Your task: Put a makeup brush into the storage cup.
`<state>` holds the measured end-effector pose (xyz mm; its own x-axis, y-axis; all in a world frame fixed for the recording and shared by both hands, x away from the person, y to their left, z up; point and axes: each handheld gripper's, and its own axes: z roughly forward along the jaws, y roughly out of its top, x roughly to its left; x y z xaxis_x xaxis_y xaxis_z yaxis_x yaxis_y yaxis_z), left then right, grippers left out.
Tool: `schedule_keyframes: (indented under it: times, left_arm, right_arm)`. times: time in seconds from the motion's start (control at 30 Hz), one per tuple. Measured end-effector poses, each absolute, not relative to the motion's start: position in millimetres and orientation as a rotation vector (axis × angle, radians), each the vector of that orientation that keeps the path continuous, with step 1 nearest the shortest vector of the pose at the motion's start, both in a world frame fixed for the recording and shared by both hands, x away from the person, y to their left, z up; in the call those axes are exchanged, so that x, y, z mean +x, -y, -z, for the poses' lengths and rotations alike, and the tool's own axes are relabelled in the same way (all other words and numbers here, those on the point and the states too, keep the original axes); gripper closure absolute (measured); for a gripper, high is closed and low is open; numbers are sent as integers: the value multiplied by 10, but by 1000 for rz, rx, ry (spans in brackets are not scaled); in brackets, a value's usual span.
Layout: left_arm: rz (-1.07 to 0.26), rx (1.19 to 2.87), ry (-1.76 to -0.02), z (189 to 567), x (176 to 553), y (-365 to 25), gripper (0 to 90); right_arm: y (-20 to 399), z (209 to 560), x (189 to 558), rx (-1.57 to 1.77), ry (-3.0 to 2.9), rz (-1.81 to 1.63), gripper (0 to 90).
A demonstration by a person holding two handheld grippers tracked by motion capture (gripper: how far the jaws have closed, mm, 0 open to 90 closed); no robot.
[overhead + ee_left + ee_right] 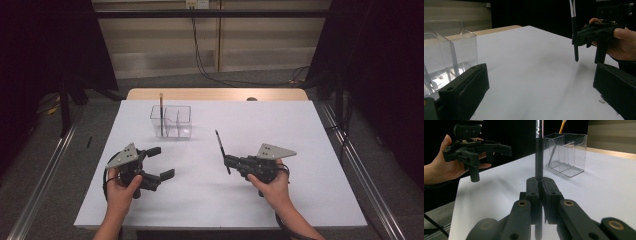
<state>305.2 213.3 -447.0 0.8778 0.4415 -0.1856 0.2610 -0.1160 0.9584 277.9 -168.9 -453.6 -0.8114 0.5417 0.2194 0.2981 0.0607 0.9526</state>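
Right gripper [229, 161]: jaws pinched on the black pen [221, 148] low on its shaft; pen held above the table [280, 125].
Left gripper [161, 162]: jaws spread, nothing between.
Pen handling: judged light, stiff, smooth; slip is likely unless gripped mid-shaft.
Clear organiser [171, 121]: farther off, one pencil [161, 113] inside.

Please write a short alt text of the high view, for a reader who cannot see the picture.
The right gripper, held in a person's hand, is shut on a thin black pen above a white table. The left gripper, in the other hand, hovers with its jaws open. Farther back on the table stands a clear plastic organizer with a wooden pencil in it.
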Motion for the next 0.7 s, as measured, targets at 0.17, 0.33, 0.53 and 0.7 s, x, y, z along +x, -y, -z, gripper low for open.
schedule_keyframes:
  times: [0.17, 0.33, 0.53, 0.7]
  left_arm:
    - [-158, 1689, -531, 4416, 3080, -2052, 1]
    - [-156, 1679, -518, 4377, 3120, -1975, 1]
    - [-147, 1671, -502, 4350, 3171, -1856, 0]
    - [-135, 1663, -487, 4331, 3197, -1748, 0]
  right_arm:
    - [1685, 4537, 2772, 855, -2134, -1835, 847]
    - [1682, 4546, 2775, 855, -2141, -1836, 847]
    - [1680, 4551, 2775, 853, -2143, -1833, 847]
    - [1685, 4547, 2775, 851, -2143, -1836, 847]
